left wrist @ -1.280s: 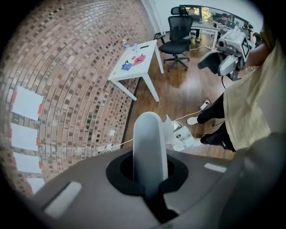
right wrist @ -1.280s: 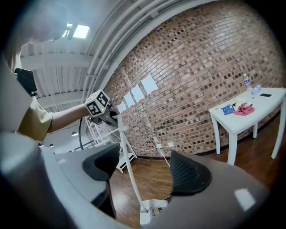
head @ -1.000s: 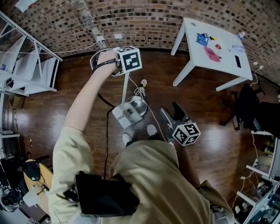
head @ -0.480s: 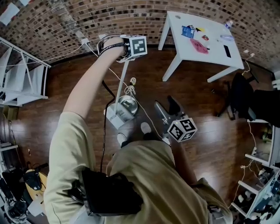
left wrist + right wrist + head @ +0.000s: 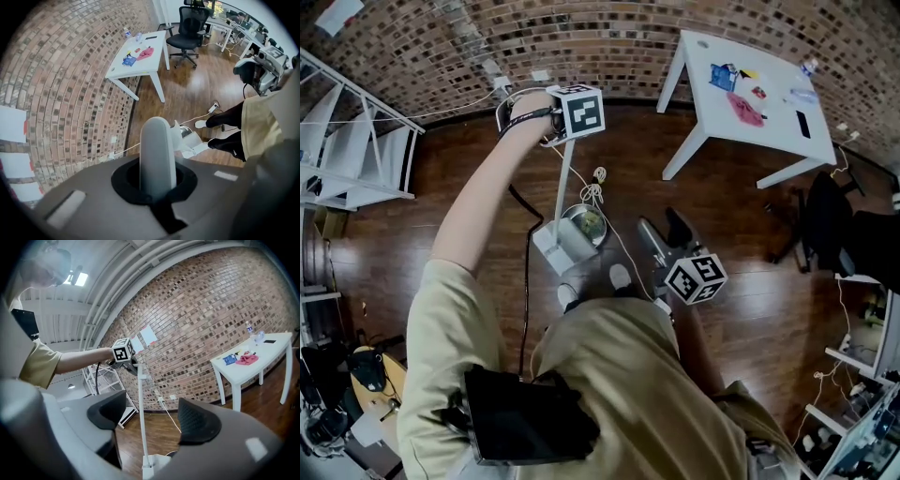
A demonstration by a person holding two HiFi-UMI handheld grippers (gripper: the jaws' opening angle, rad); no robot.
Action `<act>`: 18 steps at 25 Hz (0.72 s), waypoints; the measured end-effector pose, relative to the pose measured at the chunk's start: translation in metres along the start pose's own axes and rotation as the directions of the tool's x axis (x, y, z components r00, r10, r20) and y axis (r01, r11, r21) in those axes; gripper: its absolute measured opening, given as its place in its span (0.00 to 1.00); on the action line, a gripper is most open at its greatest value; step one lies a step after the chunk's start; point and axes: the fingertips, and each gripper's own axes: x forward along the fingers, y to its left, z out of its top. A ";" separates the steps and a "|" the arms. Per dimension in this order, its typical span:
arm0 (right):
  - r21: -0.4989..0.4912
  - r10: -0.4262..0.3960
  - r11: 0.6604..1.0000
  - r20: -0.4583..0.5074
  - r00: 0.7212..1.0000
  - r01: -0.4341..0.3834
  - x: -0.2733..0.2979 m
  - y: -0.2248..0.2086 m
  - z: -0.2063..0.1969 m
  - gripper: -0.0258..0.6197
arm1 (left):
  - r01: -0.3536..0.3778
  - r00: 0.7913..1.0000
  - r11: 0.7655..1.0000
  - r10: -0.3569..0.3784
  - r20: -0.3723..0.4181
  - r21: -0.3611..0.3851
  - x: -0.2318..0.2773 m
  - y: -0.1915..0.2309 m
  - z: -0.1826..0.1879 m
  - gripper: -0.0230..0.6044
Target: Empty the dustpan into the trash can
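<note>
**Dustpan held by its long handle at the trash can, on a wooden floor.**

Head view: the left tongs (image 5: 562, 145) are seen clenched on the top of the white handle (image 5: 564, 187). The dustpan (image 5: 558, 248) is hung low, against the near rim of the metal trash can (image 5: 591, 223). The right tongs (image 5: 664, 232) are held apart from both, just beside the can. A white table (image 5: 769, 127) is stood by the brick wall (image 5: 609, 47).
Left gripper view: the jaws are closed around the rounded handle end, with the dustpan seen tilted below.
Right gripper view: the jaws are released, nothing is pinched, and the handle is seen upright beyond them.
</note>
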 end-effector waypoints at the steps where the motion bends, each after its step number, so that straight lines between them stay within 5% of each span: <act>1: -0.003 0.011 1.000 -0.005 1.000 -0.011 0.003 0.003 -0.002 0.56 | -0.003 1.000 1.000 0.003 0.012 -0.009 -0.003 -0.006 -0.012 0.04; 10: -0.050 0.128 0.990 -0.015 0.992 -0.129 0.039 0.050 -0.007 0.53 | 0.016 0.990 0.993 0.000 0.138 -0.116 -0.037 -0.088 -0.127 0.04; 14: -0.048 0.199 0.978 -0.047 0.979 -0.201 0.057 0.085 -0.010 0.53 | 0.155 0.973 0.972 -0.119 0.196 -0.179 -0.051 -0.147 -0.188 0.04; 18: -0.043 0.275 0.960 -0.058 0.960 -0.278 0.070 0.118 -0.018 0.53 | 0.307 0.922 0.922 -0.226 0.315 -0.236 -0.068 -0.205 -0.220 0.04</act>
